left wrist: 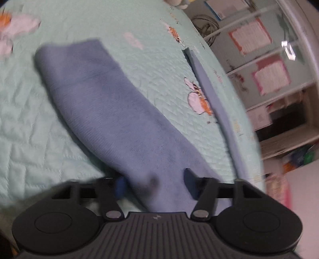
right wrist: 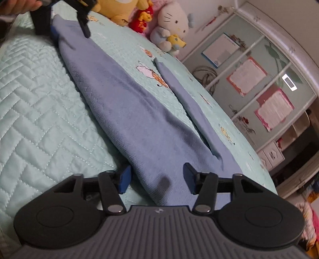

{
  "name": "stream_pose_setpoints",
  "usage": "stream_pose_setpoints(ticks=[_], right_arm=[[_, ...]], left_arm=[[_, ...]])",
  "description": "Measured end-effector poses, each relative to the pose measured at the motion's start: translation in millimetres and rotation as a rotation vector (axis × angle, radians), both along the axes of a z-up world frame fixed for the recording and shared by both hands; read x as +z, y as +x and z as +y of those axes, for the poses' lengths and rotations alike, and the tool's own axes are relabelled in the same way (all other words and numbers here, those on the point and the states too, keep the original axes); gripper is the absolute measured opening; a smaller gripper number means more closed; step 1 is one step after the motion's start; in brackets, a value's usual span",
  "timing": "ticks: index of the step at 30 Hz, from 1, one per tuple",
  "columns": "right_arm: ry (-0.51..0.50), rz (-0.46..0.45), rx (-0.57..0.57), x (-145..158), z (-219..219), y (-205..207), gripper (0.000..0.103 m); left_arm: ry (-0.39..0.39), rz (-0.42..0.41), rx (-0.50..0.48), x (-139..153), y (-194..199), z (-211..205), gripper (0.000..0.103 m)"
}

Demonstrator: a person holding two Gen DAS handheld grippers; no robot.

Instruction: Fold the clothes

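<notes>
A long blue fleece garment [left wrist: 111, 111] [right wrist: 131, 111] lies folded lengthwise on a mint quilted bedspread [left wrist: 30, 127] [right wrist: 35, 99]. A narrow strip of the same blue cloth [left wrist: 213, 103] [right wrist: 187, 97] runs beside it and joins it near the right gripper. My left gripper [left wrist: 154, 183] is open, its blue pads either side of one end of the garment. At the other end, my right gripper [right wrist: 156, 178] is also open, with cloth lying between its fingers. In the right wrist view the left gripper [right wrist: 69, 29] appears far off, astride the garment's far end, held by a hand [right wrist: 20, 6].
Plush toys [right wrist: 171, 27] sit at the head of the bed. The bed's edge curves along the right, with floor and a coil of cables [right wrist: 205, 75] [left wrist: 205, 25] beyond. A white-framed glass partition with papers [right wrist: 247, 77] and low shelving stand past the bed.
</notes>
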State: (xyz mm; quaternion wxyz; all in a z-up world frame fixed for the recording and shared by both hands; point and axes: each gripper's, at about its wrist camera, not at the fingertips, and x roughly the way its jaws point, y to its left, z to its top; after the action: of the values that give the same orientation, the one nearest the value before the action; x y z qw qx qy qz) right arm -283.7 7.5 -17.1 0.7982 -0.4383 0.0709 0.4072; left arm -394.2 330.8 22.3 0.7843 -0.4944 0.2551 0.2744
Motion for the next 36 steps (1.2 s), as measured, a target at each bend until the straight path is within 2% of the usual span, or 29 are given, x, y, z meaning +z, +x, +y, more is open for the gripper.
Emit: stream_pose_setpoints(ticks=[1, 2, 4, 7, 10, 11, 13, 17, 20, 21, 22, 23, 24, 25, 26, 28, 31, 32, 33, 35, 36], right_arm=[[-0.020, -0.001, -0.004, 0, 0, 0, 0.011], [-0.039, 0.006, -0.008, 1, -1, 0, 0.003], [-0.040, 0.043, -0.018, 10, -10, -4, 0.003], [-0.006, 0.093, -0.004, 28, -29, -19, 0.002], [-0.033, 0.113, 0.013, 25, -39, -22, 0.000], [-0.049, 0.117, 0.010, 20, -40, -21, 0.000], [-0.063, 0.132, -0.003, 9, -41, -16, 0.000], [0.011, 0.208, -0.041, 16, -43, -12, 0.000], [0.047, 0.242, -0.061, 21, -45, -8, 0.004], [0.059, 0.253, -0.068, 23, -46, -6, 0.011], [0.072, 0.264, -0.075, 25, -46, -5, 0.028], [0.084, 0.275, -0.082, 26, -47, -4, 0.038], [0.088, 0.268, -0.086, 27, -46, -3, 0.054], [0.073, 0.218, -0.083, 25, -43, -5, 0.057], [0.059, 0.187, -0.080, 23, -39, -2, 0.057], [0.034, 0.237, -0.088, 18, -32, 6, 0.054], [0.057, 0.380, -0.134, 26, -32, 23, 0.051], [0.074, 0.447, -0.147, 31, -34, 29, 0.051], [0.102, 0.517, -0.150, 36, -38, 33, 0.051], [0.203, 0.639, -0.154, 47, -49, 42, 0.051], [0.262, 0.686, -0.165, 50, -55, 46, 0.051]], left_arm=[[0.001, 0.019, 0.010, 1, -3, -1, 0.005], [-0.021, 0.009, 0.020, 1, -9, -2, 0.003], [-0.020, -0.013, 0.007, 9, -26, -7, 0.003], [0.025, -0.010, -0.036, 16, -45, -22, 0.004], [-0.004, 0.019, -0.055, -4, -49, -26, 0.006], [-0.023, 0.008, -0.041, -11, -50, -24, 0.010], [-0.057, -0.017, -0.018, -13, -53, -19, 0.010], [-0.018, -0.025, 0.045, -7, -61, -9, 0.019], [-0.026, -0.037, 0.098, -8, -71, -1, 0.020], [-0.031, -0.042, 0.114, -8, -74, 2, 0.020], [-0.035, -0.048, 0.128, -9, -77, 4, 0.020], [-0.040, -0.053, 0.142, -9, -80, 7, 0.020], [-0.030, -0.049, 0.154, -7, -82, 9, 0.019], [-0.005, -0.034, 0.163, -5, -84, 10, 0.018], [0.032, -0.008, 0.162, -1, -84, 12, 0.011], [0.103, 0.050, 0.148, 7, -83, 14, 0.007], [0.082, 0.046, 0.156, 10, -91, 19, 0.008], [0.074, 0.045, 0.158, 11, -94, 21, 0.013], [0.077, 0.054, 0.177, 13, -98, 21, 0.014], [0.111, 0.107, 0.247, 20, -104, 22, 0.014], [0.133, 0.131, 0.281, 25, -105, 22, 0.020]])
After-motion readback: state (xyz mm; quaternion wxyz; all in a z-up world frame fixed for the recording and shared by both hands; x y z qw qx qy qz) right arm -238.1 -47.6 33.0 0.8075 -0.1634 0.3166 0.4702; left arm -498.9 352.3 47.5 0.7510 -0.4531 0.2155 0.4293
